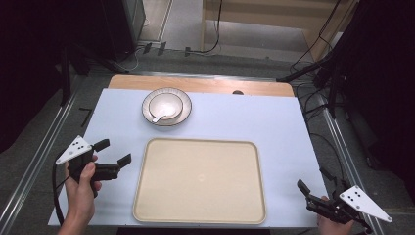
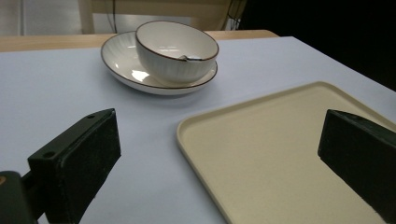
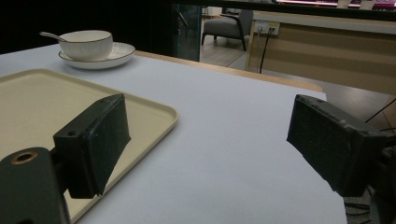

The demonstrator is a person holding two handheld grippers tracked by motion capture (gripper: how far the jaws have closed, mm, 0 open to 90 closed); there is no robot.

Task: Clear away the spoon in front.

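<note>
A cream tray (image 1: 199, 215) lies empty at the middle front of the pale blue table top. Behind it a white bowl (image 1: 165, 105) with a spoon (image 1: 160, 117) in it stands on a dark-rimmed plate (image 1: 148, 113). My left gripper (image 1: 113, 152) is held by a hand left of the tray, jaws wide open and empty. In the left gripper view the bowl (image 2: 176, 52) and plate (image 2: 122, 65) stand ahead, the tray (image 2: 261, 154) to the right. At the table's front right corner my right gripper (image 1: 313, 181) is open and empty. The right gripper view has the tray (image 3: 56, 100) and the bowl (image 3: 86, 44).
The table's wooden back edge (image 1: 200, 84) shows behind the blue cover. Dark stands and cables (image 1: 318, 68) crowd the floor to the back and right. A metal rail (image 1: 39, 161) runs along the left side. Bare blue table top (image 1: 254, 117) lies right of the plate.
</note>
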